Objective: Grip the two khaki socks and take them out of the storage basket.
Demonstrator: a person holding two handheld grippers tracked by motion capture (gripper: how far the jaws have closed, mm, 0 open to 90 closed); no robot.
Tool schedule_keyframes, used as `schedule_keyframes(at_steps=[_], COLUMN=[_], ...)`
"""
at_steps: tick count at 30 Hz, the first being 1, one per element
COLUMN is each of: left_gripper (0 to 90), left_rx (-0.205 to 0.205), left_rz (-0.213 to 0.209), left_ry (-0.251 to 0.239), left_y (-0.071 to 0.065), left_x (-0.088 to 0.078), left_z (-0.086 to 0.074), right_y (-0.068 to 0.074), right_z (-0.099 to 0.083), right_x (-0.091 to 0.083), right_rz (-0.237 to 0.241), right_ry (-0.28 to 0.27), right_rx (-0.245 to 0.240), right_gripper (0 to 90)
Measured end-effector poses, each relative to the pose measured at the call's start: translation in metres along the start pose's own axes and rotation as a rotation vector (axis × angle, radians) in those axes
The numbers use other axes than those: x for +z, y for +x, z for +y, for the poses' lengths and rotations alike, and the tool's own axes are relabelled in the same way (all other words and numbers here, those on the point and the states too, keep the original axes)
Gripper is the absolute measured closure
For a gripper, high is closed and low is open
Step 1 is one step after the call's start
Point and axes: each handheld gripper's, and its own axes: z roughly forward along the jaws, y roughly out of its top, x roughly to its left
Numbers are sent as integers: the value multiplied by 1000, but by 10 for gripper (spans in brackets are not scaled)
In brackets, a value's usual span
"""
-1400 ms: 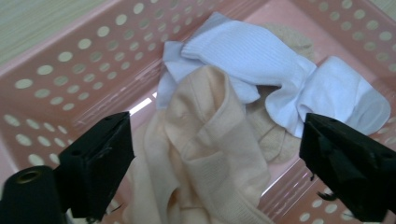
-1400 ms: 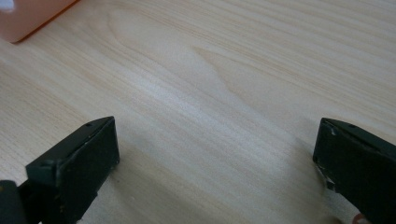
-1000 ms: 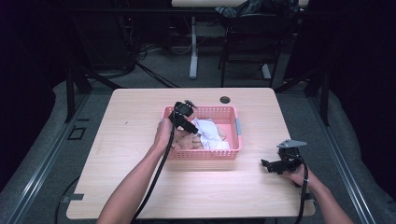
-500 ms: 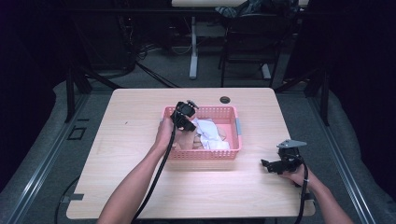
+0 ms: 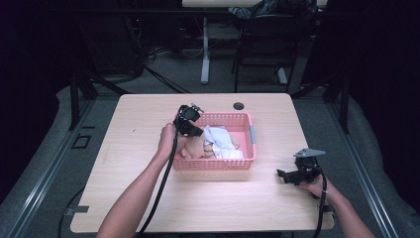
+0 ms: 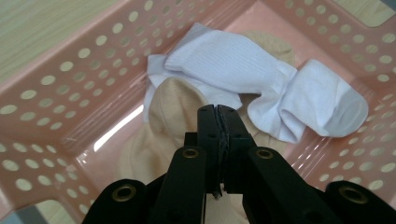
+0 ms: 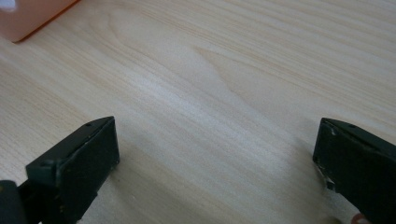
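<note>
A pink perforated basket [image 5: 247,141] sits at the middle of a light wooden desk [image 5: 133,124], holding a jumble of white socks [image 6: 243,70] and beige socks [image 6: 175,105]. The left tongs [image 5: 190,124] hang over the basket's left end, pointing down into it; in the left gripper view the jaws are pressed together just above a beige sock, and whether any fabric is pinched between them cannot be told. The right tongs [image 5: 289,174] rest low over bare desk well to the right of the basket, near the front edge, jaws spread wide with nothing between them; the right gripper view shows only wood grain in the gap
</note>
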Motion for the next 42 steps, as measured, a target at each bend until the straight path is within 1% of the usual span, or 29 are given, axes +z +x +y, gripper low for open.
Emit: schedule_keyframes(at_steps=[2, 3, 5, 11, 13, 16, 18, 19, 22, 23, 24, 29, 32, 34, 36, 37, 41, 42], left_gripper=[884, 885, 886, 888, 888, 888, 888, 888, 888, 888, 888, 888, 888, 888, 889, 888, 888, 888], left_rx=[4, 5, 7, 11, 14, 17, 19, 19, 27, 30, 30, 33, 38, 38, 39, 34, 29, 26], left_rz=[6, 12, 10, 12, 4, 9, -2, -2, -8, -9, -9, -6, 0, 5, 2, -3, -2, 3], left_ry=[-10, -26, -29, -66, -77, -88, -96, -96, -90, -96, -96, -127, -133, -144, -145, -146, -145, -156], left_y=[1, 2, 3, 3, 2, 2, 2, 2, 3, 4, 4, 5, 5, 6, 7, 9, 12, 14], left_x=[-5, -10, -13, -29, -37, -42, -50, -50, -57, -62, -62, -76, -80, -87, -89, -92, -98, -103], left_z=[0, 0, 0, 2, 3, 5, 7, 7, 9, 10, 10, 14, 15, 17, 17, 17, 16, 15], right_y=[0, 0, 0, 0, 0, 0, 0, 0, 0, 0, 0, 0, 0, 0, 0, 0, 0, 0], right_z=[0, 0, 0, 0, 0, 0, 0, 0, 0, 0, 0, 0, 0, 0, 0, 0, 0, 0], right_x=[0, 0, 0, 0, 0, 0, 0, 0, 0, 0, 0, 0, 0, 0, 0, 0, 0, 0], right_rz=[1, 1, 0, 0, 0, 0, 0, 0, 0, 1, 1, 1, 1, 1, 1, 1, 1, 1], right_ry=[0, 0, 0, 0, 0, 0, 0, 0, 0, 0, 0, 0, 0, 0, 0, 0, 0, -1], right_rx=[0, 0, 0, 0, 0, 0, 0, 0, 0, 0, 0, 0, 0, 0, 0, 0, 0, 0], right_gripper=[0, 0, 0, 0, 0, 0, 0, 0, 0, 0, 0, 0, 0, 0, 0, 0, 0, 0])
